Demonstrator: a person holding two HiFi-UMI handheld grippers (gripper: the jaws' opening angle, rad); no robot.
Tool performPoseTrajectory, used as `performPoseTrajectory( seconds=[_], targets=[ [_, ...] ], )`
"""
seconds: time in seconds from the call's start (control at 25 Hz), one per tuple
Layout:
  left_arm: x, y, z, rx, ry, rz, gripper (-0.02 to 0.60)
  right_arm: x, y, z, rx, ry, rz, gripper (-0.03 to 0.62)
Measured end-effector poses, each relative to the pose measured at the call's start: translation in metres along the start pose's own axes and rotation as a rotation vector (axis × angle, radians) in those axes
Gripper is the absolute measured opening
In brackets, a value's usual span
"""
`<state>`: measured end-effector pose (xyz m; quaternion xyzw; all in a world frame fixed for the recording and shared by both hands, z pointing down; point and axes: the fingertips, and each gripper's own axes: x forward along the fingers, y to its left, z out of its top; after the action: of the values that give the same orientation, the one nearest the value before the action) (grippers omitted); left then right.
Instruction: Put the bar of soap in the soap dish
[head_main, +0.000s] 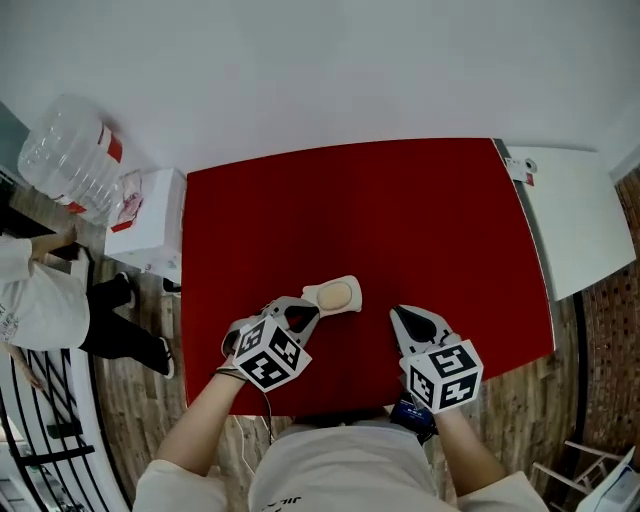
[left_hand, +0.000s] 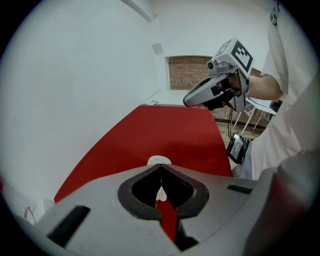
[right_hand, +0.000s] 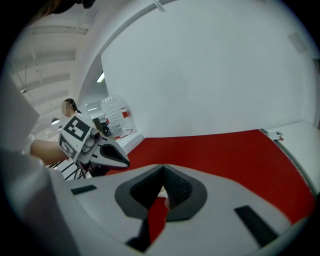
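Note:
A cream soap dish (head_main: 345, 283) lies on the red table (head_main: 420, 220) near its front edge, and an oval, pale tan bar of soap (head_main: 333, 296) rests in it. My left gripper (head_main: 314, 313) hovers just to the near left of the dish with its jaws shut and nothing between them. In the left gripper view the dish (left_hand: 159, 160) peeks out right beyond the shut tips of the left gripper (left_hand: 160, 166). My right gripper (head_main: 397, 312) hangs to the right of the dish, apart from it. Its jaws are shut and empty too, as the right gripper view shows at the right gripper (right_hand: 163, 167).
A white box (head_main: 150, 225) and a clear water bottle (head_main: 70, 155) stand off the table's left side. A person (head_main: 40, 300) is beside them. A white tabletop (head_main: 575, 215) adjoins the red table's right edge. A white wall runs behind.

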<state>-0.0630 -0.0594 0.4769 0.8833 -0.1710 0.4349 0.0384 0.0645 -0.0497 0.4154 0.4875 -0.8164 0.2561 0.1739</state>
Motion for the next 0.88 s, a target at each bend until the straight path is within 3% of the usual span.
performPoseTrajectory(
  seconds=[0.24,0.32,0.44,0.64,0.88],
  targets=[
    [-0.033,-0.016,0.000,-0.009,-0.041,0.041,0.009,-0.014,0.021,0.001,-0.040,-0.001,0.012,0.003],
    [-0.044,-0.016,0.001,-0.061,-0.067,0.063,0.009,-0.017,0.027,0.003,-0.050,0.000,0.012,0.003],
    [-0.059,-0.014,-0.003,-0.239,-0.118,0.128,0.009,-0.018,0.036,0.002,-0.053,0.005,0.017,0.003],
    [-0.071,-0.023,-0.025,-0.563,-0.187,0.300,0.009,-0.016,0.048,-0.002,-0.043,0.003,0.030,0.003],
    [-0.088,-0.035,-0.045,-0.786,-0.264,0.397,0.009,-0.017,0.057,-0.013,-0.038,0.017,0.029,0.003]
  ],
)
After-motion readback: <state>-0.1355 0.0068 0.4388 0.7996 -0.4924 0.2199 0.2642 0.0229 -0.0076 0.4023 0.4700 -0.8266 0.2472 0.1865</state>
